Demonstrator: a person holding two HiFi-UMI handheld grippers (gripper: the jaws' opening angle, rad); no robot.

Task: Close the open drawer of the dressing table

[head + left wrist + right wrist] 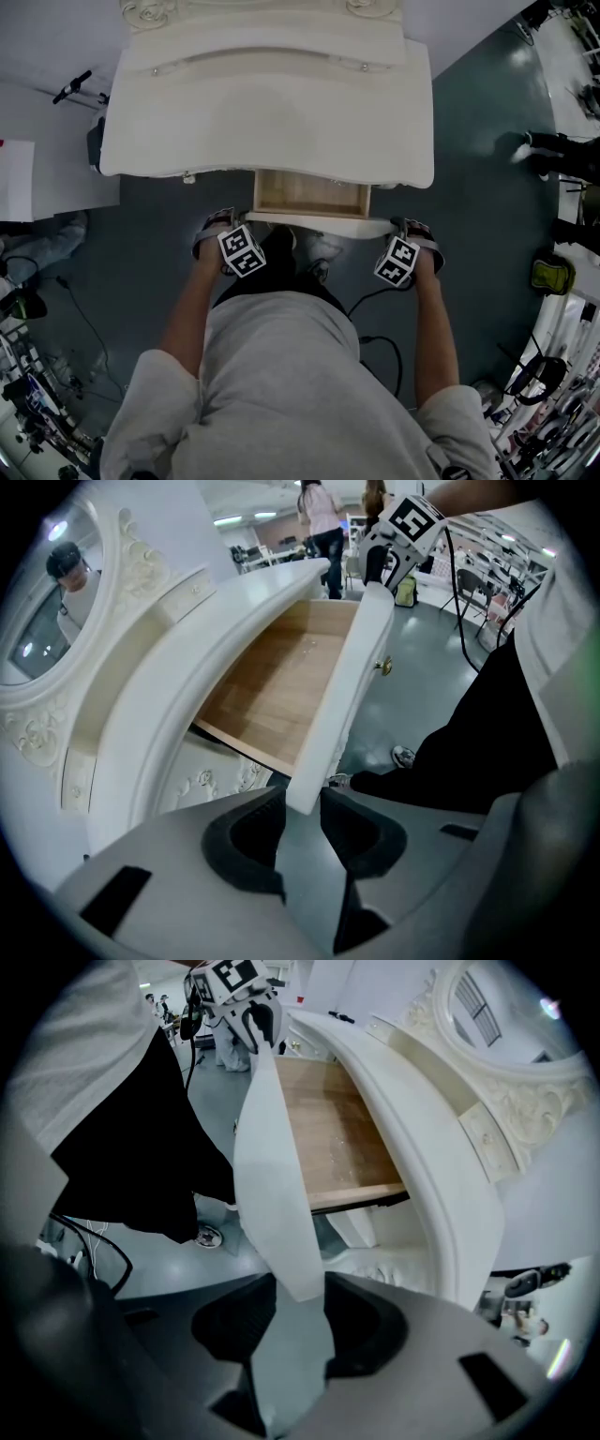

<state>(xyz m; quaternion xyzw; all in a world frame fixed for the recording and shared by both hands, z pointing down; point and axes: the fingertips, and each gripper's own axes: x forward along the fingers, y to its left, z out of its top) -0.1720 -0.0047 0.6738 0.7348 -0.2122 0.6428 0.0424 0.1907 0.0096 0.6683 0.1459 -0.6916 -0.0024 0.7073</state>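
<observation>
On dark teal floor (478,187), a white dressing table (267,122), broad top curved along its front edge, with an oval mirror (37,621) in a carved frame behind it. Under the middle of the top, the drawer (309,192) pulled well out, pale wood bottom bare. Across its near side, the white drawer front (319,223), wider than the wooden box and overhanging it at both ends. At the left end of that panel, the left gripper (302,799), aimed steeply down, both jaws pressed against the panel's two faces, with the end clamped at the tips. At the opposite end, the right gripper (300,1288), likewise aimed steeply down and clamped on the panel, which fills the gap between the jaws. Between the two grippers, on the panel's outer face, a small brass knob (382,666).
</observation>
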